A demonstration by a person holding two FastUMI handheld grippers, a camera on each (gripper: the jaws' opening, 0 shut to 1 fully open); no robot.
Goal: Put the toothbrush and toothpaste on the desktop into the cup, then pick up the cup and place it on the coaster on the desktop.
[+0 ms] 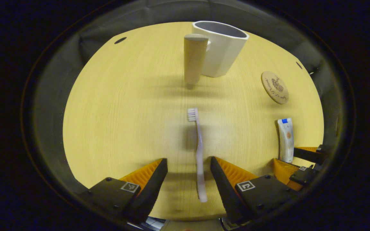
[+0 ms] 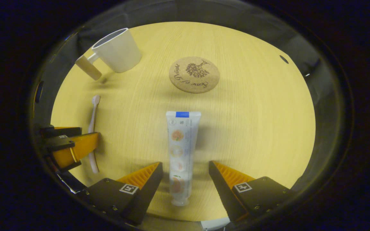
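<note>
A pale toothbrush [image 1: 198, 150] lies flat on the wooden desktop [image 1: 124, 122], bristles pointing away. My left gripper [image 1: 189, 158] is open and straddles its handle without touching it. A white toothpaste tube [image 2: 180, 150] with a blue end also lies flat, its cap toward the camera. My right gripper [image 2: 185, 163] is open, one finger on each side of the tube. The white cup [image 1: 223, 51] with a wooden handle [image 1: 194, 59] stands upright at the far side. The round cork coaster [image 2: 194, 74] lies beyond the tube.
In the left gripper view the toothpaste tube [image 1: 286, 139] and right gripper [image 1: 295, 158] sit at the lower right, the coaster [image 1: 275, 87] above them. In the right gripper view the left gripper [image 2: 82, 136], toothbrush [image 2: 93, 118] and cup [image 2: 117, 49] are at left.
</note>
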